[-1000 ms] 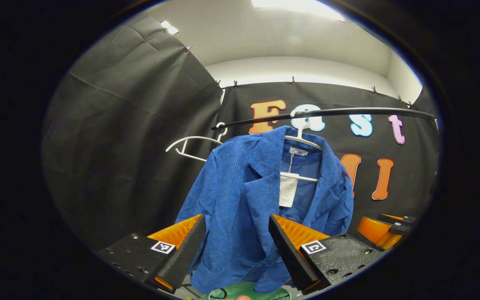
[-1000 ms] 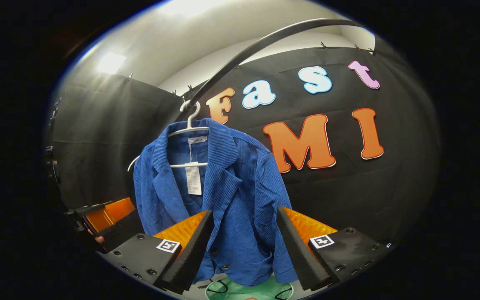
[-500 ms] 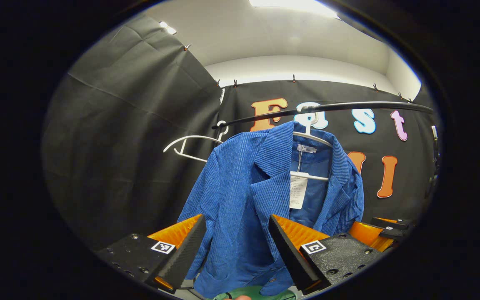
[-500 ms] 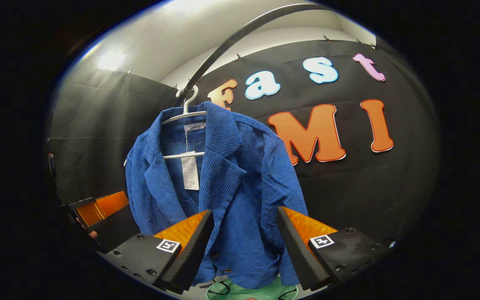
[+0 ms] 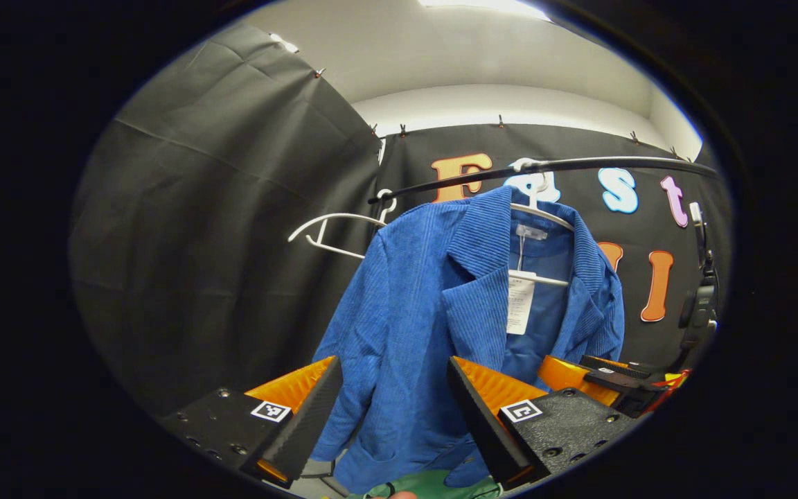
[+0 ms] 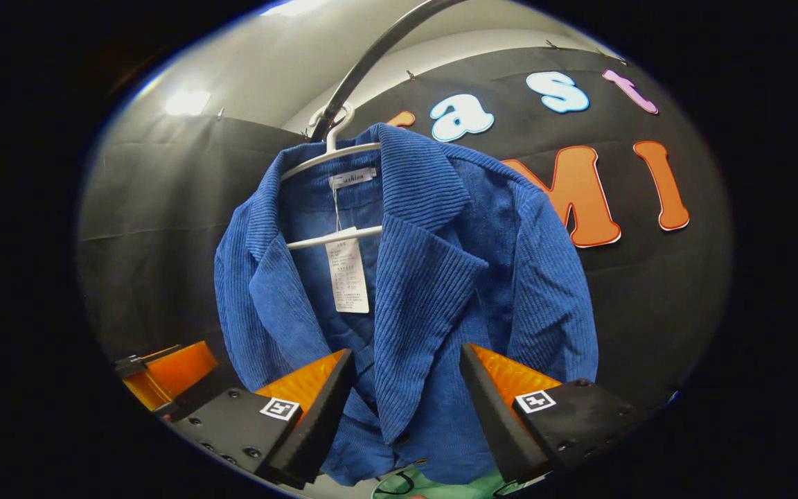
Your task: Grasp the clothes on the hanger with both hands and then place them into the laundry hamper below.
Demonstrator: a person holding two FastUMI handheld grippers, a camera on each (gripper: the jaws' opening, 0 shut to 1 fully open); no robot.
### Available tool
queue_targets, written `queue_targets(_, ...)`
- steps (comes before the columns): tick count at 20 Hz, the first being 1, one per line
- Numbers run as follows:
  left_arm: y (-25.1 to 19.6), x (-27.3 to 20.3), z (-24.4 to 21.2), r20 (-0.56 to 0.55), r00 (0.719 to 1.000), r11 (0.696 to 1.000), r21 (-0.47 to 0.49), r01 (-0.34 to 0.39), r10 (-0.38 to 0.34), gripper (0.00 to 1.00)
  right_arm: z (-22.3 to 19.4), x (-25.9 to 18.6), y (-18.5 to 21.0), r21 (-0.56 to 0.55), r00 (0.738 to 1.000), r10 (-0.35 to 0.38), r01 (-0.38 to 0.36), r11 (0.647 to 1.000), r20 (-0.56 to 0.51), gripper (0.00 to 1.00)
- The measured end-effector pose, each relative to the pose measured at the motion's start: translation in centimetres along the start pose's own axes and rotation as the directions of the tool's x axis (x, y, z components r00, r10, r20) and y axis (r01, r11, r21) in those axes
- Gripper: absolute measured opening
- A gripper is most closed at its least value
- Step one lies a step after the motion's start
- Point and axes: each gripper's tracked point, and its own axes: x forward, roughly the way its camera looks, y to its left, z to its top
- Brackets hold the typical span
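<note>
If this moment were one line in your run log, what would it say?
stage: approach | blue corduroy jacket: on white hanger | left tool: open | right tool: open | green hamper: below

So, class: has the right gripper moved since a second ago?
Yes. In the right gripper view the jacket and hanger loom larger and the rail sits higher, so the right gripper has closed in on the jacket, open.

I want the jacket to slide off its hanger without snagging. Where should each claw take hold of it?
Grip the blue jacket at its front panels just below the lapels, one claw per side, coming straight in from the front. It hangs open and facing both open claws, left claw and right claw, so those loose edges present themselves. Then probably lift clear of the white hanger.
</note>
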Motion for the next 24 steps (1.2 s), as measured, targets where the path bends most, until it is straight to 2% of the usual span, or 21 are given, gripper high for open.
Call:
queue_targets(1, 0.4, -0.3, 0.1, 0.004, 1.0, 1.0, 0.001, -0.008, 0.008, 0.92, -0.5, 0.9, -0.4, -0.01, 1.0, -0.029, 0.029, 1.0, -0.006, 0.98)
queue_targets(2, 0.7, -0.5, 0.2, 0.007, 1.0, 1.0, 0.002, -0.016, 0.016, 0.92, -1.3, 1.9, -0.8, -0.021, 0.998, -0.059, 0.059, 0.998, -0.026, 0.89)
queue_targets(3, 1.1, -0.6, 0.2, 0.009, 1.0, 1.0, 0.005, -0.024, 0.024, 0.92, -2.0, 2.7, -1.0, -0.031, 0.996, -0.082, 0.081, 0.996, -0.041, 0.89)
queue_targets(4, 1.4, -0.8, 0.2, 0.008, 0.999, 0.999, 0.01, -0.032, 0.032, 0.92, -2.6, 3.3, -1.8, -0.04, 0.992, -0.119, 0.118, 0.992, -0.05, 0.98)
queue_targets(5, 1.7, -0.9, 0.2, 0.008, 0.999, 0.999, 0.013, -0.039, 0.039, 0.92, -3.1, 3.9, -2.4, -0.047, 0.987, -0.148, 0.146, 0.988, -0.055, 0.98)
queue_targets(6, 1.8, -1.1, 0.1, 0.005, 0.999, 0.999, 0.015, -0.042, 0.042, 0.92, -3.5, 4.5, -2.9, -0.05, 0.985, -0.164, 0.161, 0.986, -0.059, 0.89)
queue_targets(7, 1.9, -1.3, 0.0, 0.001, 0.999, 0.999, 0.017, -0.045, 0.045, 0.95, -3.7, 4.8, -3.3, -0.053, 0.984, -0.17, 0.167, 0.985, -0.061, 0.96)
queue_targets(11, 1.9, -1.8, -0.4, -0.012, 0.999, 0.999, 0.016, -0.042, 0.042, 0.95, -3.5, 4.5, -5.1, -0.094, 0.982, -0.185, 0.181, 0.979, -0.042, 0.95)
queue_targets(15, 0.6, -1.6, -1.8, -0.045, 0.999, 1.0, 0.014, -0.004, 0.005, 0.92, -2.9, 3.5, -7.6, -0.113, 0.973, -0.23, 0.225, 0.968, -0.033, 0.31)
queue_targets(16, 0.1, -1.4, -2.0, -0.05, 0.999, 1.0, 0.009, 0.01, -0.01, 0.95, -2.5, 3.1, -7.9, -0.116, 0.974, -0.227, 0.222, 0.968, -0.029, 0.14)
queue_targets(17, -0.6, -1.1, -2.3, -0.056, 0.998, 1.0, 0.002, 0.028, -0.028, 0.98, -2.4, 2.6, -7.9, -0.113, 0.979, -0.203, 0.198, 0.974, -0.03, 0.08)
queue_targets(18, -1.4, -0.8, -2.5, -0.061, 0.997, 0.999, -0.005, 0.05, -0.05, 0.96, -2.0, 1.8, -7.8, -0.102, 0.983, -0.179, 0.175, 0.979, -0.032, 0.08)
queue_targets(19, -2.3, -0.6, -2.7, -0.062, 0.995, 0.997, -0.012, 0.073, -0.074, 0.94, -1.4, 1.1, -7.5, -0.09, 0.986, -0.163, 0.16, 0.983, -0.024, 0.12)
queue_targets(21, -3.9, 0.0, -2.7, -0.054, 0.991, 0.993, -0.03, 0.117, -0.119, 0.92, 1.4, -0.9, -7.9, -0.081, 0.988, -0.151, 0.154, 0.985, 0.037, 0.04)
queue_targets(22, -4.6, 0.4, -2.6, -0.049, 0.99, 0.99, -0.041, 0.132, -0.134, 0.92, 3.1, -1.8, -8.0, -0.081, 0.987, -0.145, 0.151, 0.985, 0.076, 0.08)
queue_targets(23, -5.3, 0.9, -2.8, -0.046, 0.988, 0.988, -0.054, 0.145, -0.148, 0.92, 4.9, -3.0, -8.0, -0.079, 0.984, -0.139, 0.148, 0.986, 0.115, 0.03)
queue_targets(24, -6.2, 1.4, -2.9, -0.041, 0.985, 0.984, -0.067, 0.163, -0.166, 0.92, 6.6, -4.2, -8.0, -0.078, 0.979, -0.138, 0.151, 0.986, 0.149, 0.08)
